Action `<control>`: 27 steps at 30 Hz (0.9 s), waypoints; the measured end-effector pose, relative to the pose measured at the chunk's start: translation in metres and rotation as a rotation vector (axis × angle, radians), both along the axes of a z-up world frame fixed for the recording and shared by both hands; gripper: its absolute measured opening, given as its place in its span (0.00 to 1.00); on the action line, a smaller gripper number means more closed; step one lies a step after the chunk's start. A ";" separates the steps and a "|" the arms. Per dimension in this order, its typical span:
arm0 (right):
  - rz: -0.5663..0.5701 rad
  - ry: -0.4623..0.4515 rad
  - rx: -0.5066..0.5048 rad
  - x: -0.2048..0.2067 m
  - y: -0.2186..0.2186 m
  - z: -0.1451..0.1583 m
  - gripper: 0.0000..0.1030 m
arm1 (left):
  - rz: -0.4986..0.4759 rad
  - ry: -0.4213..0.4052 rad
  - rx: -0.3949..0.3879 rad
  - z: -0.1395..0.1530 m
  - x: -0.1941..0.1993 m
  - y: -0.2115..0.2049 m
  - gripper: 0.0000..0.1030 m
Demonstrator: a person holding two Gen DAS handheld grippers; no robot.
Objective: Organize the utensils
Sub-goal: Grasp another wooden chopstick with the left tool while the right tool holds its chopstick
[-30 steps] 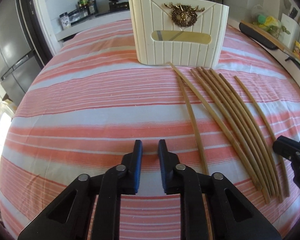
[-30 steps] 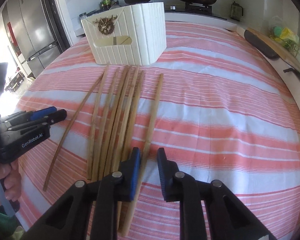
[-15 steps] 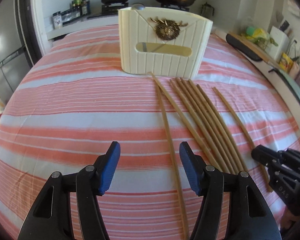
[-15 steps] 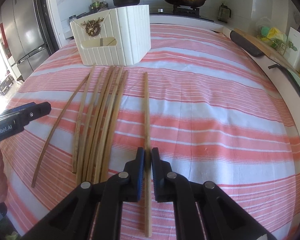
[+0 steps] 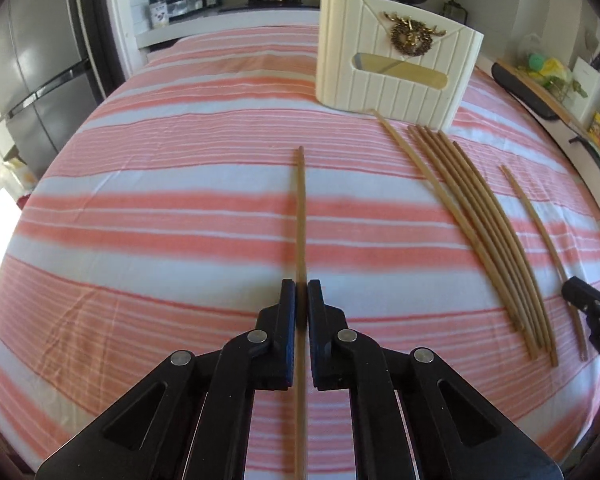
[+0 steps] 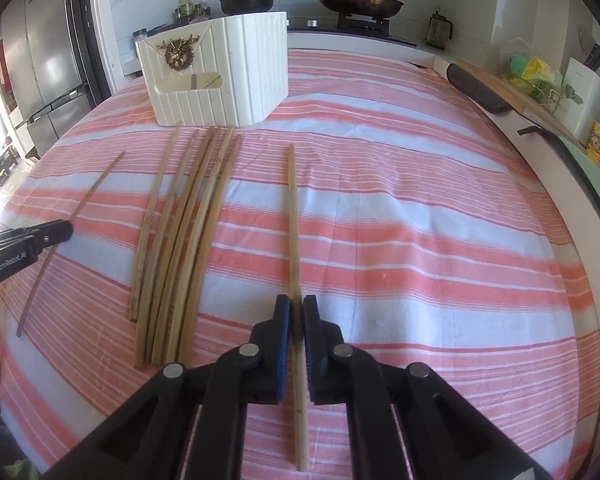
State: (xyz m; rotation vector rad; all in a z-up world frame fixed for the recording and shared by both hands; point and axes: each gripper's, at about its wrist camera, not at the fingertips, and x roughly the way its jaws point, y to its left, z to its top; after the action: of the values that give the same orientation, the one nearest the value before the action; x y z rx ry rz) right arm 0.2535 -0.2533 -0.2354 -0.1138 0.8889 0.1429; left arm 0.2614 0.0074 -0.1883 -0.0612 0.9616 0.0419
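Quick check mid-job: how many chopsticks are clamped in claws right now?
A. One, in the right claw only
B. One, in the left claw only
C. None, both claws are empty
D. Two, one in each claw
D: the left claw is shut on a chopstick, and the right claw is shut on another chopstick; the loose chopsticks lie on the cloth in front of the holder.

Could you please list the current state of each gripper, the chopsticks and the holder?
left gripper: shut on a chopstick.
right gripper: shut on another chopstick.
chopstick bundle: lying flat on the striped cloth.
white holder: upright.
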 end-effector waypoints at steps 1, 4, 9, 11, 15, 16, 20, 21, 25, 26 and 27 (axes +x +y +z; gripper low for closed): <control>-0.004 0.006 -0.004 -0.004 -0.003 0.000 0.05 | 0.001 0.001 0.006 0.000 -0.007 0.007 0.06; -0.015 0.020 -0.022 -0.017 -0.010 0.001 0.06 | -0.005 0.002 0.006 0.000 -0.023 0.021 0.21; -0.014 0.010 0.018 -0.030 -0.017 0.001 0.33 | -0.027 0.009 0.002 -0.005 -0.033 0.030 0.80; -0.009 0.003 0.017 -0.032 -0.015 -0.002 0.41 | -0.051 0.004 0.052 -0.008 -0.034 0.026 0.87; -0.015 -0.031 0.009 -0.034 -0.013 -0.005 0.42 | -0.042 0.005 0.077 -0.012 -0.034 0.027 1.00; -0.017 -0.039 0.015 -0.035 -0.013 -0.005 0.43 | -0.036 0.009 0.051 -0.013 -0.033 0.030 1.00; 0.004 -0.054 0.006 -0.036 -0.012 -0.006 0.43 | -0.026 0.006 0.043 -0.013 -0.034 0.030 1.00; 0.013 -0.053 0.008 -0.035 -0.013 -0.006 0.43 | -0.024 0.004 0.043 -0.014 -0.034 0.030 1.00; 0.034 -0.043 0.020 -0.033 -0.016 -0.005 0.44 | -0.025 0.006 0.038 -0.013 -0.035 0.031 1.00; 0.036 -0.044 0.015 -0.033 -0.016 -0.005 0.44 | -0.021 0.004 0.034 -0.013 -0.036 0.032 1.00; 0.037 -0.046 0.012 -0.034 -0.015 -0.006 0.44 | -0.015 0.004 0.031 -0.014 -0.037 0.032 1.00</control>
State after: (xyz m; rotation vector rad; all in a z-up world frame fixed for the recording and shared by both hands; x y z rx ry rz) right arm 0.2197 -0.2686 -0.2411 -0.1217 0.8398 0.1795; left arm 0.2248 0.0393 -0.2019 -0.0252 0.9651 0.0432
